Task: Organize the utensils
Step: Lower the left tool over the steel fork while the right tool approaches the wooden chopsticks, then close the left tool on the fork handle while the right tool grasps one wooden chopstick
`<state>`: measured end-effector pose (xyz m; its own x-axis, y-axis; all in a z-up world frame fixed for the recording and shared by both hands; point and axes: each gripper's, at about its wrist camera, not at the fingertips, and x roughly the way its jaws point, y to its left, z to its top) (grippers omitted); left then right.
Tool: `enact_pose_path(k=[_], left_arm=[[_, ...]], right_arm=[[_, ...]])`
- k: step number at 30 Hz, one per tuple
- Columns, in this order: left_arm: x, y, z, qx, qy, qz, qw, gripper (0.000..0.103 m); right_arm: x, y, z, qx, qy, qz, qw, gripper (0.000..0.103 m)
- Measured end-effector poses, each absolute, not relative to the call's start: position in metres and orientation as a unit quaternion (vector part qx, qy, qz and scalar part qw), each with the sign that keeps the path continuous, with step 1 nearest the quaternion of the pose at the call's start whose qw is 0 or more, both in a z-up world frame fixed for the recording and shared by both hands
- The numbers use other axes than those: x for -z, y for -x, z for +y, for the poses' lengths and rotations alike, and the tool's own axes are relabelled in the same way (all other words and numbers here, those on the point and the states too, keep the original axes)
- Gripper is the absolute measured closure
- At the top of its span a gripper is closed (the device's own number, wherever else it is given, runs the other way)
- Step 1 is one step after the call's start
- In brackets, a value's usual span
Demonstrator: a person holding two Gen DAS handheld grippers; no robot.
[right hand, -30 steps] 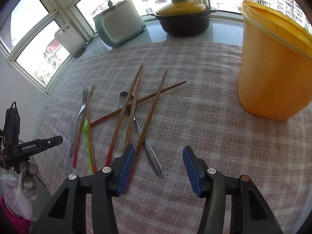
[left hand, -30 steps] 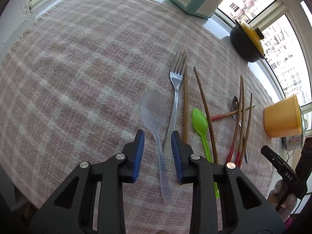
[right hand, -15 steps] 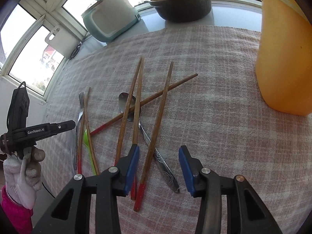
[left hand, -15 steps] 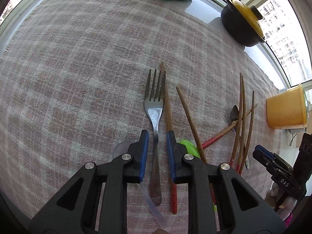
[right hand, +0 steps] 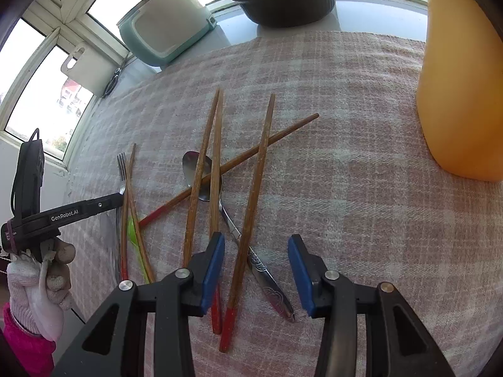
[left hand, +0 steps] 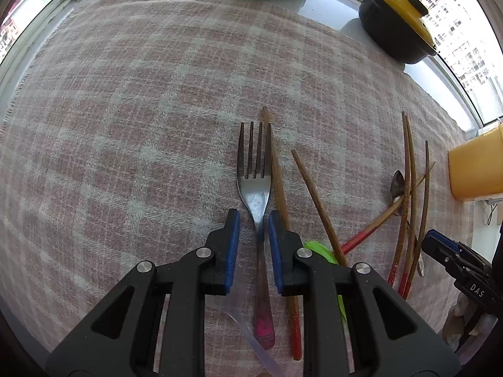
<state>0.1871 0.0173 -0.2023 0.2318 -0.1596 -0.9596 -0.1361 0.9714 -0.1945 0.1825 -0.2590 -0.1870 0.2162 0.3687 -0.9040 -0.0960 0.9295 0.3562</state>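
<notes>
On the plaid cloth lies a metal fork (left hand: pixel 254 185) with a pink-tipped handle. My left gripper (left hand: pixel 253 216) points down over it; the fork's neck lies between the narrow-set pads with a small gap on each side. A clear plastic spoon (left hand: pixel 248 336), a green spoon (left hand: pixel 319 248) and two red-tipped chopsticks (left hand: pixel 276 172) lie beside the fork. My right gripper (right hand: pixel 256 238) is open above a crossed pile of chopsticks (right hand: pixel 257 176) and a metal spoon (right hand: pixel 270 289), both passing between its fingers untouched.
A tall yellow container (right hand: pixel 459 94) stands at the right of the cloth. Behind the cloth, on the sill, are a black pot with a yellow lid (right hand: pixel 283 0) and a teal cooker (right hand: pixel 163 28). A gloved hand (right hand: pixel 37 282) holds the left gripper.
My left gripper has shifted from over the clear spoon to over the fork, and its jaws have narrowed. My right gripper has come lower over the chopstick pile, jaws slightly narrower.
</notes>
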Motion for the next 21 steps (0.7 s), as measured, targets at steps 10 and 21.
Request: enact_pose_path(k=[10,21], left_arm=[[0.203,-0.181,0.028,0.010,0.142,0.600,0.787,0.095],[0.194,-0.166,0.050,0.015,0.174,0.585,0.792,0.102]], right_arm=[[0.190,-0.199,-0.250,-0.130,-0.114,0.610,0.774,0.066],[0.190,-0.216,-0.242,-0.107,-0.087,0.608,0.782,0.075]])
